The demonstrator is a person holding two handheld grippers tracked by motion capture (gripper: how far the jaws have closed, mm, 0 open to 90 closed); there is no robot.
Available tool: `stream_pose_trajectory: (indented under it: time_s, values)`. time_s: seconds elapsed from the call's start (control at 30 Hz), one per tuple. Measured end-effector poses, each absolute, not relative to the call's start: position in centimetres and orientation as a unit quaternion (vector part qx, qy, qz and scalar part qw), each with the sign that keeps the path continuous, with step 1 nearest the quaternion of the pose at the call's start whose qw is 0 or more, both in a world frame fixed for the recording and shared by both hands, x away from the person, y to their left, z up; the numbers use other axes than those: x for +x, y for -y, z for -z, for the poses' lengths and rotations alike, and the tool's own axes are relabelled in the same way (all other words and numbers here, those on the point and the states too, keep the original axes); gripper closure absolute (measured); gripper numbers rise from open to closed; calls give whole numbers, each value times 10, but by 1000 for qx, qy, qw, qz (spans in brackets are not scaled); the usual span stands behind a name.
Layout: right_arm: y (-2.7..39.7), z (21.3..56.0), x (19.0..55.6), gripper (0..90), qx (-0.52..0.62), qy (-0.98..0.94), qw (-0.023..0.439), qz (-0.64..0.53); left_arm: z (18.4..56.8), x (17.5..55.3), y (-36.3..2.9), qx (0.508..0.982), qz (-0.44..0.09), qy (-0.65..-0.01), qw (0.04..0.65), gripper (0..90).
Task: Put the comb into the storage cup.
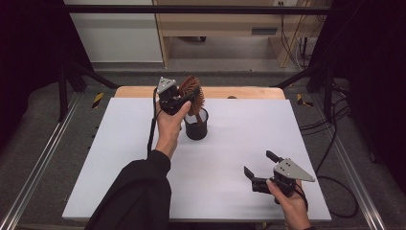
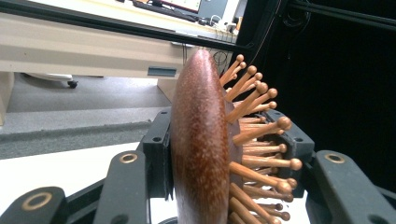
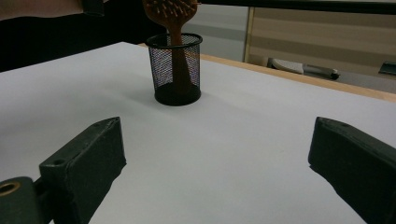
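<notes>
We hold our left gripper (image 1: 187, 99) raised on an outstretched, dark-sleeved arm, its jaws clamped tight on the brush (image 2: 201, 140) head between them. Our right gripper (image 1: 261, 168) sits low and level, well apart from the left, jaws spread wide with nothing between them.

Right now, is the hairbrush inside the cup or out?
Partly in: the hairbrush handle stands inside the black mesh cup, its head gripped above by the left gripper.

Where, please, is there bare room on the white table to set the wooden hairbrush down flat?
The white table is bare nearly everywhere: left of the black mesh cup, and between it and the right tongs. Crowding sits only at the back middle, where the left tongs grip the brown wooden hairbrush, handle in the cup.
</notes>
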State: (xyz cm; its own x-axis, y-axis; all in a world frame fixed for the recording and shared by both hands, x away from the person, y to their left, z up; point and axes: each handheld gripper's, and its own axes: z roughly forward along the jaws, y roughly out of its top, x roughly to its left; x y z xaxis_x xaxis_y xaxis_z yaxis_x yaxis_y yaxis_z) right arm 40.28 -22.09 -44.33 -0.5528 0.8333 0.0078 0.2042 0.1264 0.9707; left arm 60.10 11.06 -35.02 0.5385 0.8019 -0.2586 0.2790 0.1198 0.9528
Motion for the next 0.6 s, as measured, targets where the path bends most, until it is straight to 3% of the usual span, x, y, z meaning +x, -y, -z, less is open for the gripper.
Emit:
stream_pose_trajectory:
  time_s: [0.6]
  values:
    - [221, 444, 403, 40, 373, -694, 288, -544, 356, 601, -110, 627, -209, -435, 611, 498]
